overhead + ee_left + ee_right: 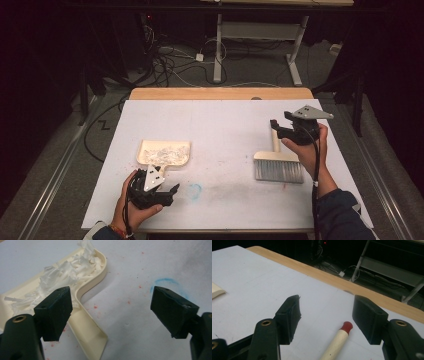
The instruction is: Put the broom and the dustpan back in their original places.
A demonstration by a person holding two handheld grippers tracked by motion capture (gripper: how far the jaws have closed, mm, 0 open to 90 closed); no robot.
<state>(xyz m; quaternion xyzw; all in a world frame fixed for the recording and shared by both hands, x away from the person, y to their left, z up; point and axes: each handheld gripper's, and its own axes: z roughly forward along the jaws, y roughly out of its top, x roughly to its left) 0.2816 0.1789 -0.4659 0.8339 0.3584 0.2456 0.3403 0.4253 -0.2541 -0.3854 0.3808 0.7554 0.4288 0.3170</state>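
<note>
Sweep looks finished: shreds in dustpan, brush flat on bench. Left gripper and right gripper fingers spread, empty. Next guess: grab dustpan handle.

We see a laboratory recording space rather than a home. Black curtains close off the dark surroundings. The work table has a wooden top covered by a white sheet stained with faint blue and red marks. Behind it, loose cables and a white power adapter lie on a grey carpeted floor, beside the metal legs of a second, height-adjustable bench. Metal rails run along the floor.
</note>
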